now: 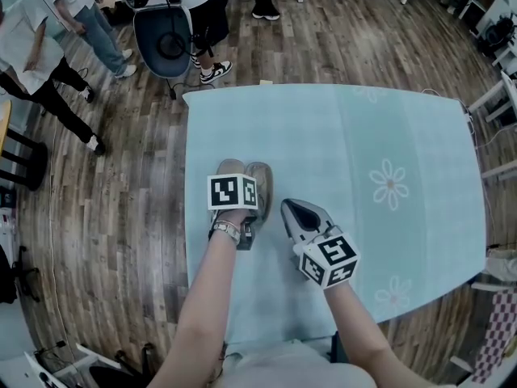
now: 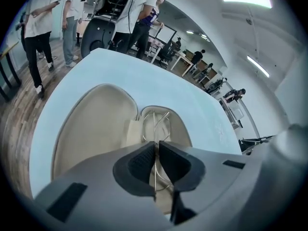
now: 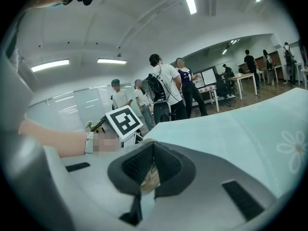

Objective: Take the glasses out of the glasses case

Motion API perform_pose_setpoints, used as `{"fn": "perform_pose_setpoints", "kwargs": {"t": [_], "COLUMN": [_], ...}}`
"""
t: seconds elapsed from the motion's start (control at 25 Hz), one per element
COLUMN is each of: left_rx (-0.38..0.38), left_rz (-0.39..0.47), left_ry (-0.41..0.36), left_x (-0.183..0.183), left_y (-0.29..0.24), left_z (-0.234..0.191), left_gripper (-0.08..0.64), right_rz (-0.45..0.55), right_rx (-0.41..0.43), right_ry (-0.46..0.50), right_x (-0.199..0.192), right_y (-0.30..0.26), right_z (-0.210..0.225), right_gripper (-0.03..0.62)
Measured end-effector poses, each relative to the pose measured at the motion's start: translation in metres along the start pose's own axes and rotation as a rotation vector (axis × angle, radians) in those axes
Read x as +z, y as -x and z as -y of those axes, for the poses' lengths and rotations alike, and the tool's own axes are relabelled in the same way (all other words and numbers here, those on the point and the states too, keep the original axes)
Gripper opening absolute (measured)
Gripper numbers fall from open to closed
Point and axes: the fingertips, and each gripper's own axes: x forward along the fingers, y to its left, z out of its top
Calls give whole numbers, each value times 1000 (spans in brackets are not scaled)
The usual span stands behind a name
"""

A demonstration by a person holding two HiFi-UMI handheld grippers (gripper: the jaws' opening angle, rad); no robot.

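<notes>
The glasses case (image 2: 94, 129) lies open on the light-blue tablecloth (image 1: 339, 136), with its beige lining facing up. Thin wire-framed glasses (image 2: 156, 124) rest in the right half of the case. My left gripper (image 2: 157, 147) points steeply down into that half, and its pads are shut on the wire frame. In the head view the marker cube and hand hide most of the case (image 1: 261, 183). My right gripper (image 1: 289, 208) sits just right of the case. Its jaws (image 3: 151, 165) are nearly together on a beige edge, apparently the rim of the case.
The table's left edge (image 1: 187, 217) is close to the case, with wooden floor beyond it. A dark chair (image 1: 166, 39) and several standing people are past the far left corner. Flower prints (image 1: 390, 183) mark the cloth's right side.
</notes>
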Motion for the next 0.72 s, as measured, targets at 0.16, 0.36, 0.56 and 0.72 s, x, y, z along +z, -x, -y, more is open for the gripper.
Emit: {"fn": "perform_pose_setpoints", "kwargs": {"t": [0.16,0.36,0.56,0.72], "left_rx": [-17,-11,-21,-37], "left_rz": [14,27,56,75], "left_ry": [31,24,24,29], "left_x": [-2,-4,2,1], "left_y": [2,8,19,28], "left_z": [2,4,6,10], "left_gripper": [35,34,34,34], "right_rz": [5,16,24,33], "right_rx": [-8,-16,-14,-4], "right_ry": [2,4,13,24], "right_x": [1,5,10,12], "right_y": [4,10,14,19], "right_z": [-1,-4,-10,-18], "right_gripper": [8,8,8,8]}}
